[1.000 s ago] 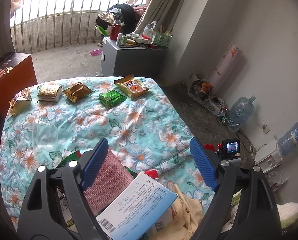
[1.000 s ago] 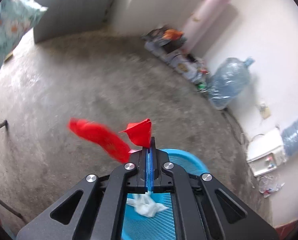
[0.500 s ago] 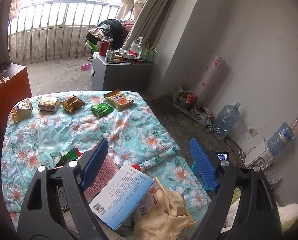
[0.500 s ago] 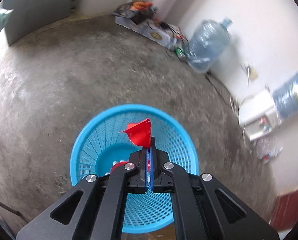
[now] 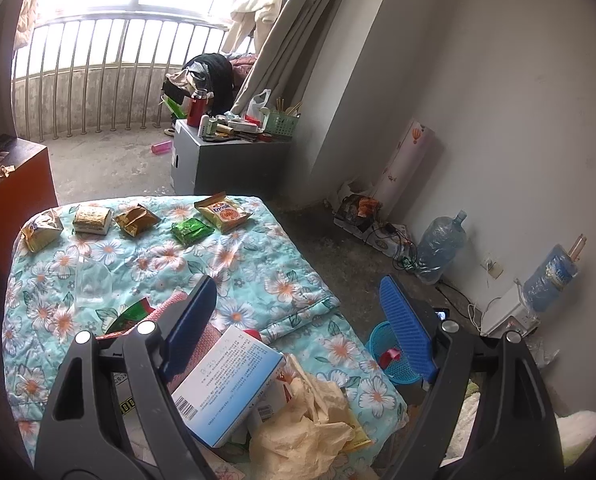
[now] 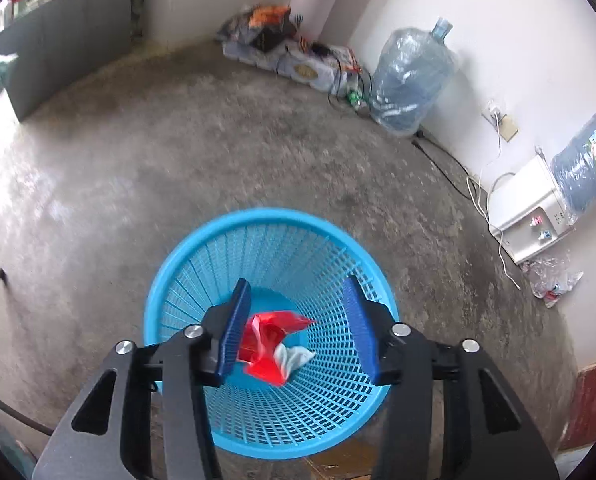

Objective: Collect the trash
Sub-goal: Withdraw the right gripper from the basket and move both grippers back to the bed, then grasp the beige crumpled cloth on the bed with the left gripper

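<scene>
My right gripper (image 6: pixel 298 300) is open right above a blue mesh basket (image 6: pixel 186 264) on the concrete floor. A red wrapper (image 6: pixel 272 340) lies loose inside the basket on a white crumpled piece (image 6: pixel 296 358). My left gripper (image 5: pixel 298 304) is open and empty above the near edge of a floral-covered table (image 5: pixel 146 260). Under it lie a blue-and-white box (image 5: pixel 226 376), a crumpled beige bag (image 5: pixel 309 428) and a pink cloth-like piece (image 5: pixel 198 352). The basket also shows in the left wrist view (image 5: pixel 385 356), beside the table.
Several snack packets lie along the table's far edge, among them a green one (image 5: pixel 192 231) and a yellow one (image 5: pixel 224 213). A clear plastic cup (image 5: pixel 92 284) lies on the table. Water jugs (image 6: pixel 411 80), cables and a white dispenser (image 6: pixel 529 216) line the wall. A grey cabinet (image 5: pixel 226 160) stands behind the table.
My right gripper moved over the basket and opened, and the red wrapper dropped into the basket. The left gripper rose and drew back from the table, staying open.
</scene>
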